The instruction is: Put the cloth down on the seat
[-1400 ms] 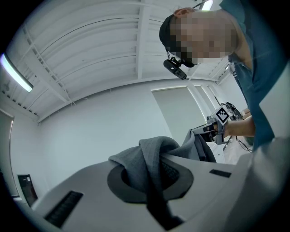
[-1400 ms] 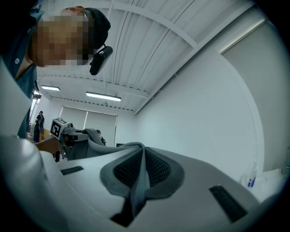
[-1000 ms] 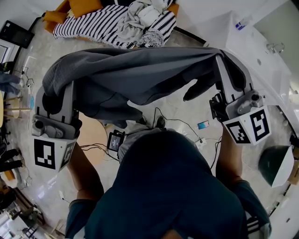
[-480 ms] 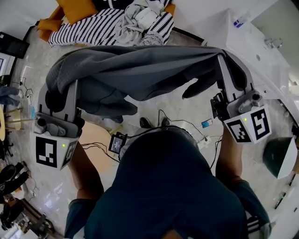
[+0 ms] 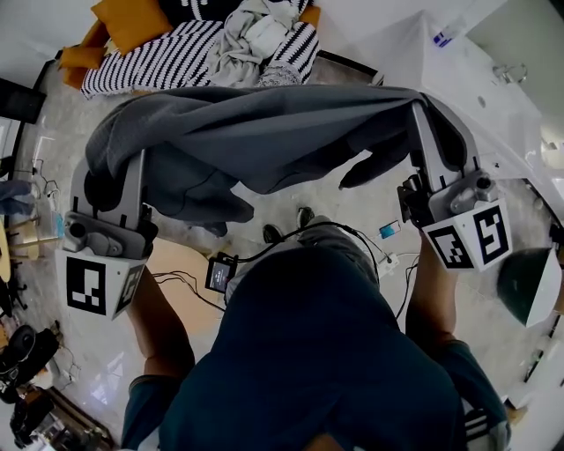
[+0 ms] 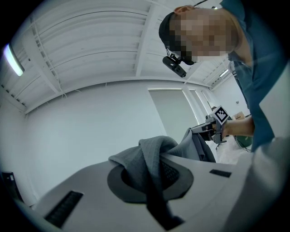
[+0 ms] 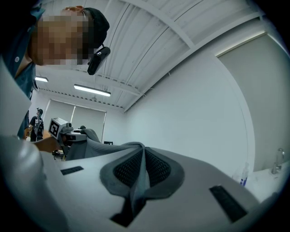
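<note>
A large grey cloth (image 5: 264, 132) hangs stretched in the air between my two grippers, sagging in folds below them. My left gripper (image 5: 130, 151) is shut on its left end, where the fabric bunches over the jaws (image 6: 152, 165). My right gripper (image 5: 416, 110) is shut on its right end; a thin fold of cloth (image 7: 139, 170) is pinched between the pads. The seat (image 5: 167, 57), a sofa with a black-and-white striped cover, stands ahead beyond the cloth, at the top of the head view.
A pile of light grey clothes (image 5: 251, 40) lies on the striped sofa, with orange cushions (image 5: 132, 19) at its left end. A white counter (image 5: 476, 88) stands at the right. Cables and a small device (image 5: 218, 271) lie on the floor by the person's feet.
Both grippers have carried the cloth forward. The sofa has slid toward the top edge of the head view, and the person's feet have stepped ahead.
</note>
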`<state>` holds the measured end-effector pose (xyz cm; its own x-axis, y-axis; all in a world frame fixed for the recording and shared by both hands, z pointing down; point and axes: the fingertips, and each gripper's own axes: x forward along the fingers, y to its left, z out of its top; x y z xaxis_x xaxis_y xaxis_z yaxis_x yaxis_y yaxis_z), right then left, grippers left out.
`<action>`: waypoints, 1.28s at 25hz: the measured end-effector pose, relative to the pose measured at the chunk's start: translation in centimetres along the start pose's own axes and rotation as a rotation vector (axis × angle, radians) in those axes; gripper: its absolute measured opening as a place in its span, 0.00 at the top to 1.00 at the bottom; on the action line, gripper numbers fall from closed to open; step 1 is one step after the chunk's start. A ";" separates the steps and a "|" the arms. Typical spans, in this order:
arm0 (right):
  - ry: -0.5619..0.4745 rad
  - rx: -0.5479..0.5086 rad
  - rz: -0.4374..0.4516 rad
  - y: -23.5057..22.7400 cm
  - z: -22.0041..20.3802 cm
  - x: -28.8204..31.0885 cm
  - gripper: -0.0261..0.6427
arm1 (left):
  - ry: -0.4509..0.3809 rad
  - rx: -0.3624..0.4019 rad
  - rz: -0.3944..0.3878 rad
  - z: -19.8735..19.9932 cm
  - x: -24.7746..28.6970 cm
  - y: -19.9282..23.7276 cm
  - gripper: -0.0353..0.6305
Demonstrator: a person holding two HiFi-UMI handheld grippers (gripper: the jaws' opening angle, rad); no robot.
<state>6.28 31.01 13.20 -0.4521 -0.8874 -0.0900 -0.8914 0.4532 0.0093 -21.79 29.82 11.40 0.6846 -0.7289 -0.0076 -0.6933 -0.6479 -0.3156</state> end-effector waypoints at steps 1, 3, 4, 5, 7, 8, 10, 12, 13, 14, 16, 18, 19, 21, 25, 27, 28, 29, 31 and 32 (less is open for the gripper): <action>-0.001 0.003 0.002 -0.6 -0.1 0.2 0.93 | 0.003 0.003 0.000 -0.1 0.6 0.0 0.91; -0.003 0.011 0.005 -1.9 -0.5 0.5 0.93 | 0.009 0.006 0.001 -0.3 2.1 -0.1 0.91; -0.001 0.015 0.008 -2.6 -0.8 0.7 0.93 | 0.012 0.004 0.003 -0.4 2.9 -0.2 0.91; 0.001 0.020 0.013 -3.3 -1.0 1.0 0.93 | 0.016 0.001 0.005 -0.6 3.6 -0.3 0.91; 0.001 0.029 0.026 -4.7 -1.2 1.6 0.93 | 0.030 0.002 0.009 -0.8 5.2 -0.6 0.91; -0.001 0.035 0.033 -5.5 -1.3 1.9 0.93 | 0.037 0.007 0.008 -0.8 6.1 -0.8 0.91; -0.003 0.041 0.042 -7.3 -1.4 2.4 0.93 | 0.046 0.015 0.012 -0.6 7.9 -1.0 0.91; -0.004 0.040 0.050 -8.9 -1.5 3.0 0.93 | 0.049 0.017 0.021 -0.6 9.3 -1.1 0.91; -0.003 0.041 0.053 -9.5 -1.6 3.4 0.93 | 0.052 0.016 0.025 -0.7 9.8 -1.1 0.91; -0.003 0.044 0.056 -10.0 -1.7 3.7 0.93 | 0.055 0.014 0.028 -0.9 10.3 -1.1 0.91; -0.001 0.049 0.063 -10.6 -1.8 4.4 0.93 | 0.059 0.011 0.032 -1.1 11.2 -0.9 0.91; 0.002 0.049 0.072 -10.8 -1.9 4.9 0.93 | 0.056 0.010 0.038 -1.1 11.6 -0.6 0.91; 0.004 0.049 0.075 -10.9 -2.0 5.1 0.93 | 0.056 0.009 0.041 -1.1 11.7 -0.4 0.91; 0.009 0.051 0.078 -11.0 -2.2 5.7 0.93 | 0.058 0.008 0.044 -1.3 12.1 0.1 0.91; 0.009 0.050 0.065 -11.3 -2.3 7.8 0.93 | 0.058 0.009 0.036 -1.9 13.1 2.0 0.91; 0.005 0.053 0.053 -11.1 -2.4 8.7 0.93 | 0.057 0.011 0.024 -2.3 13.4 2.9 0.91; 0.005 0.054 0.046 -10.9 -2.4 9.1 0.93 | 0.055 0.011 0.017 -2.4 13.5 3.4 0.91; 0.005 0.054 0.042 -10.6 -2.5 9.5 0.93 | 0.052 0.010 0.011 -2.6 13.6 4.0 0.91; 0.006 0.048 0.035 -9.9 -2.5 10.6 0.93 | 0.044 0.008 0.001 -3.0 13.5 5.3 0.91; 0.005 0.046 0.029 -9.6 -2.5 11.1 0.93 | 0.040 0.007 -0.002 -3.2 13.4 6.0 0.91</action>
<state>9.75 16.56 14.63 -0.4781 -0.8742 -0.0852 -0.8755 0.4821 -0.0341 -17.45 15.46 12.47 0.6762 -0.7360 0.0310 -0.6904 -0.6479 -0.3217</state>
